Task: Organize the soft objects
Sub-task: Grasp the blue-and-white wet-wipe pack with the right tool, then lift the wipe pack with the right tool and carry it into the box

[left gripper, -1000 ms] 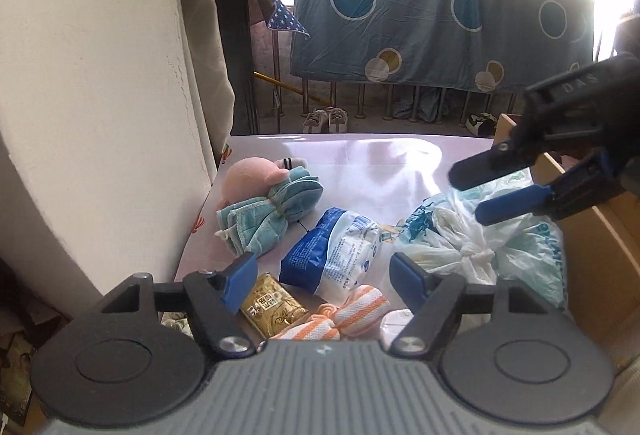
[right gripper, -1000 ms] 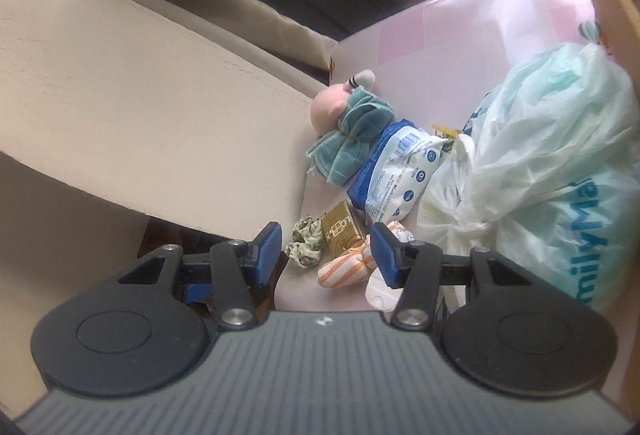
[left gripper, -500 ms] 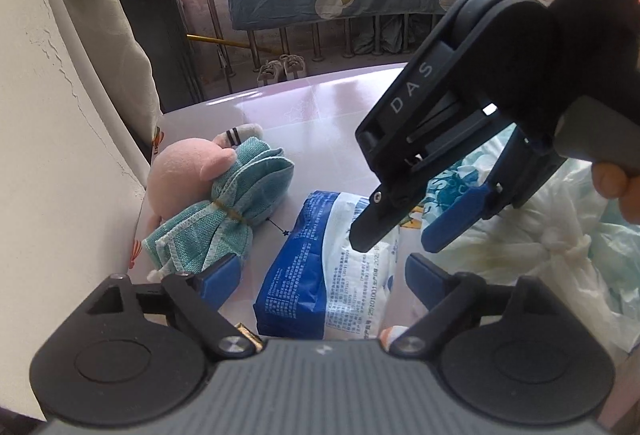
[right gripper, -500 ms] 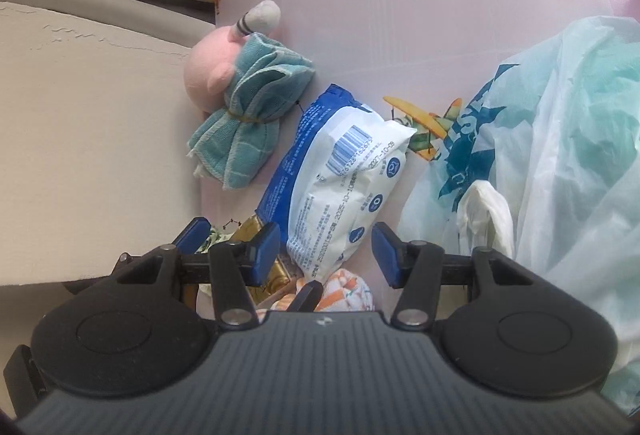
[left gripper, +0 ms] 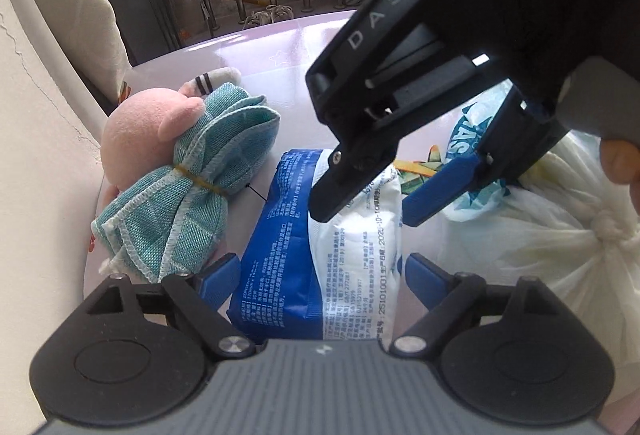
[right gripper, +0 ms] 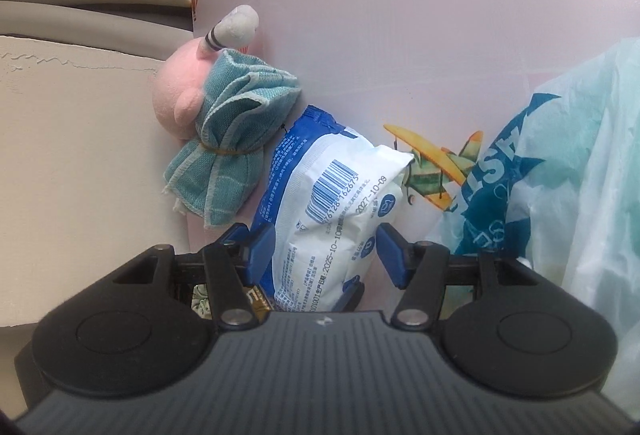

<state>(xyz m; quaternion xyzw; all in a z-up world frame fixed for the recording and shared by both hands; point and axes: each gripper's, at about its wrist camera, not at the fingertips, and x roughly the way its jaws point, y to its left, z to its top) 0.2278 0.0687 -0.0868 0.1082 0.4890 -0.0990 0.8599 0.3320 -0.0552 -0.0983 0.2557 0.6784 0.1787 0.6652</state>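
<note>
Nothing is put away yet: the blue and white pack (left gripper: 320,255) is still flat on the tabletop (right gripper: 400,35), between the wide-open left hand-held gripper (left gripper: 320,275) and the opening right hand-held gripper (right gripper: 326,251), gripped by neither.

Between my left fingers (left gripper: 218,277) lies the wipes pack (left gripper: 316,259) on the worktop (left gripper: 256,55). The plush toy (left gripper: 160,139) sits left of them, the tied bag (left gripper: 568,235) right, ahead.
</note>
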